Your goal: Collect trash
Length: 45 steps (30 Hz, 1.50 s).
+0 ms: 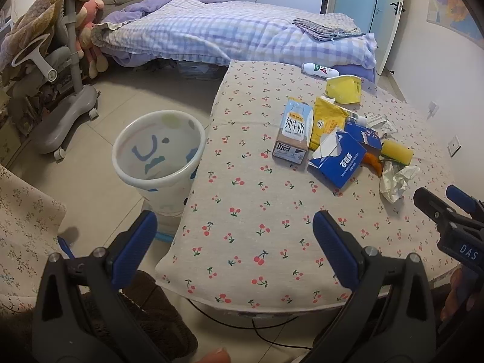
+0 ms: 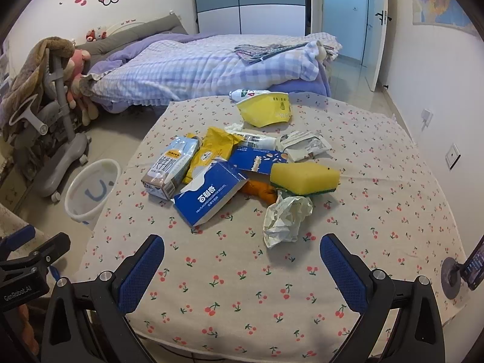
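From my right gripper (image 2: 242, 267), bare cherry-print tablecloth (image 2: 230, 296) lies open between the fingers. At twelve o'clock crumpled paper (image 2: 286, 217) blocks first, with the sponge (image 2: 304, 178) behind. At eleven the blue box (image 2: 211, 195) and milk carton (image 2: 171, 166) crowd together. At ten, off the table edge, the bin (image 2: 90, 189) stands open-mouthed.

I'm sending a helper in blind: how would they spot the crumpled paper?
Start at the cherry-print table and find the trash pile. At its near edge, just in front of the yellow sponge, lies the crumpled paper: the only whitish, scrunched wad there.
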Available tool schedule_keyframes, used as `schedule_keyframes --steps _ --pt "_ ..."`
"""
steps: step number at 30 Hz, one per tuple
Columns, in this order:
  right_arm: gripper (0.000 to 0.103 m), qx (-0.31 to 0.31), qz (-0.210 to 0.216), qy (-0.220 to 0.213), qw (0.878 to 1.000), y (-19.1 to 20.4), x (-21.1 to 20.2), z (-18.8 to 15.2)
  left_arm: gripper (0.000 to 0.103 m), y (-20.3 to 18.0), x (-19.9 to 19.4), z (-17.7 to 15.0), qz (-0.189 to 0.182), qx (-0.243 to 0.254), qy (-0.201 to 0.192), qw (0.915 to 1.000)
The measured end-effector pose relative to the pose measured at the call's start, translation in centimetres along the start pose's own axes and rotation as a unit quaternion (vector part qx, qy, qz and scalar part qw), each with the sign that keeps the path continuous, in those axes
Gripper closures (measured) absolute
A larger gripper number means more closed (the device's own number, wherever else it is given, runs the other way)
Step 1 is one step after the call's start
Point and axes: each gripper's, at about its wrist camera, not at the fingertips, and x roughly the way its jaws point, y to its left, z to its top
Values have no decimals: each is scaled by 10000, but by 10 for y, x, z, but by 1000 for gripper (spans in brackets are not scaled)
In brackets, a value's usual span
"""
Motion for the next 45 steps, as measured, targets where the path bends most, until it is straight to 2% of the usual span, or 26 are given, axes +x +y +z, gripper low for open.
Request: schedule_keyframes --steps 45 --pt "0 81 23 -10 10000 -3 -1 0 1 -5 -1 3 -27 -4 -16 10000"
